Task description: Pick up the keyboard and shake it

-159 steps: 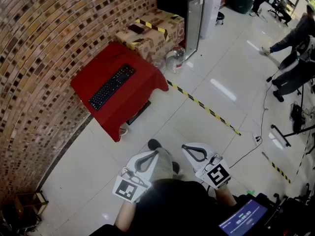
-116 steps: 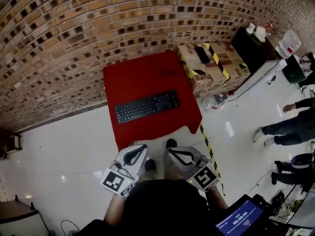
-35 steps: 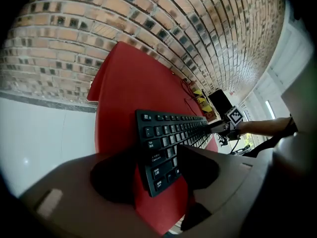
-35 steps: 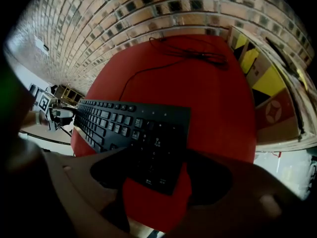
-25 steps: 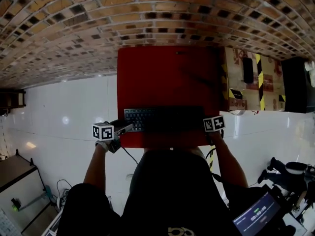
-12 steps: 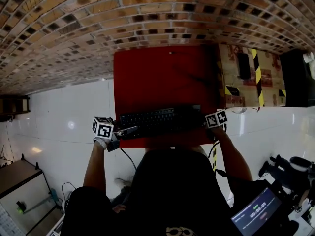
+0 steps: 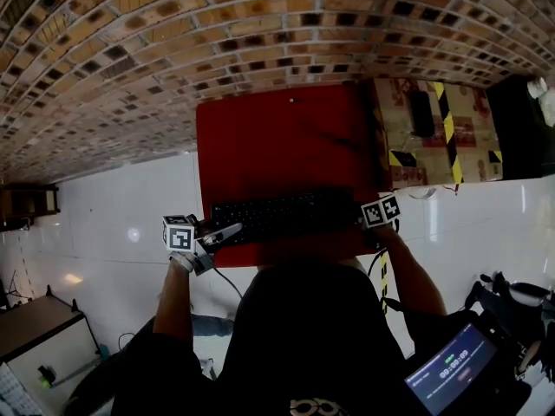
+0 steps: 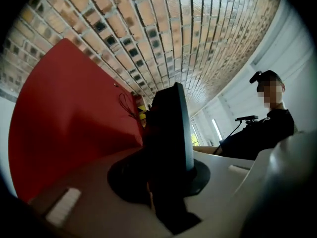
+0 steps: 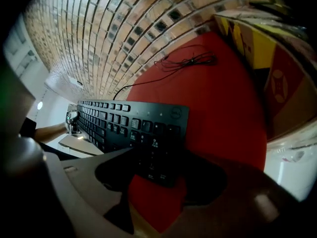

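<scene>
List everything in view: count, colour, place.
flat black plastic keyboard: one, black, red table's near edge, between the grippers
red cloth-covered table: one, red, against the wall
brown brick wall: one, brown, behind table
thin black cable: one, black, on the table
tape-striped cardboard boxes: number unclear, tan, right of table
white tiled floor: one, white, all around
left gripper: one, white, jaws have just been closing, keyboard's left end clamped between them
right gripper: one, white, jaws around keyboard's right corner, grip unclear
</scene>
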A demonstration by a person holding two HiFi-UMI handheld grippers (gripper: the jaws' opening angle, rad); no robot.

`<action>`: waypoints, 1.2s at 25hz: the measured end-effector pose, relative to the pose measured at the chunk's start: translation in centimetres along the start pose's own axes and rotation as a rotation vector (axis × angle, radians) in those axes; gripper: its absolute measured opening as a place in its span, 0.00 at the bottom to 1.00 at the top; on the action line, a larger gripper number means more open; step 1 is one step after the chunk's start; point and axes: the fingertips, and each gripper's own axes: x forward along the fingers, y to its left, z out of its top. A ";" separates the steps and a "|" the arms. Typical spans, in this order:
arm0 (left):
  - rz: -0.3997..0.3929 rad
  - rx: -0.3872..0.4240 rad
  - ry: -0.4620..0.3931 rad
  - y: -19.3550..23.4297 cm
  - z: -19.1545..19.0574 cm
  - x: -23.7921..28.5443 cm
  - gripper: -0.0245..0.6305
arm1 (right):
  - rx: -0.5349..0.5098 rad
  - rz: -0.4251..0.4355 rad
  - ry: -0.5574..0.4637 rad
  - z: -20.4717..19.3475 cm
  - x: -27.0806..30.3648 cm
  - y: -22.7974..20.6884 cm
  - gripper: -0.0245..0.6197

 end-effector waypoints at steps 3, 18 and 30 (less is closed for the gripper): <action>-0.033 0.028 -0.017 -1.4 0.1 -0.3 0.18 | -0.030 0.063 -0.024 0.4 -1.2 1.0 0.45; -0.229 0.071 -0.201 -6.8 3.1 -2.9 0.19 | -0.105 0.389 -0.288 8.1 -9.3 7.0 0.61; -0.241 0.197 -0.265 -9.5 4.3 -3.2 0.19 | -0.245 0.508 -0.233 10.5 -13.0 11.9 0.68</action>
